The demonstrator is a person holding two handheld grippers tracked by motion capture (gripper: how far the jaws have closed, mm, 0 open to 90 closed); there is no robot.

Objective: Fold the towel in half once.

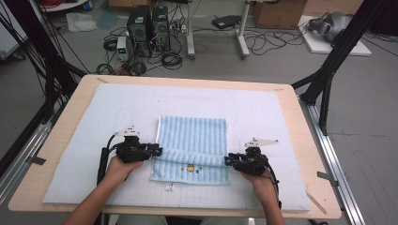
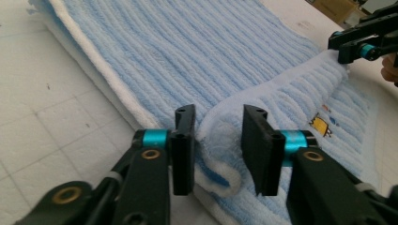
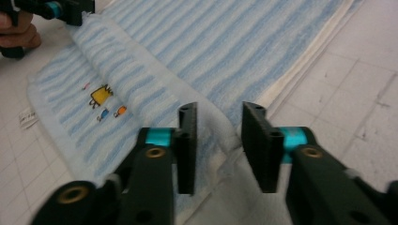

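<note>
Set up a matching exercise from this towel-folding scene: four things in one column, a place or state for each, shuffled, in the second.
Things:
1. left hand-held gripper
2. right hand-held gripper
3. small picture on the blue towel
4. white tag

Places or states:
A. on the mat, just off the towel's near edge
B. at the left end of the raised fold
C. at the right end of the raised fold
D. on the towel's near strip, in front of the fold

Pairs: 1-B, 2-C, 3-D, 4-A

One striped blue towel (image 1: pixel 193 140) was counted on one desk (image 1: pixel 300 122), over one white mat (image 1: pixel 117 108). Two claws were counted: left claw (image 1: pixel 158 151), right claw (image 1: pixel 228 161).
</note>
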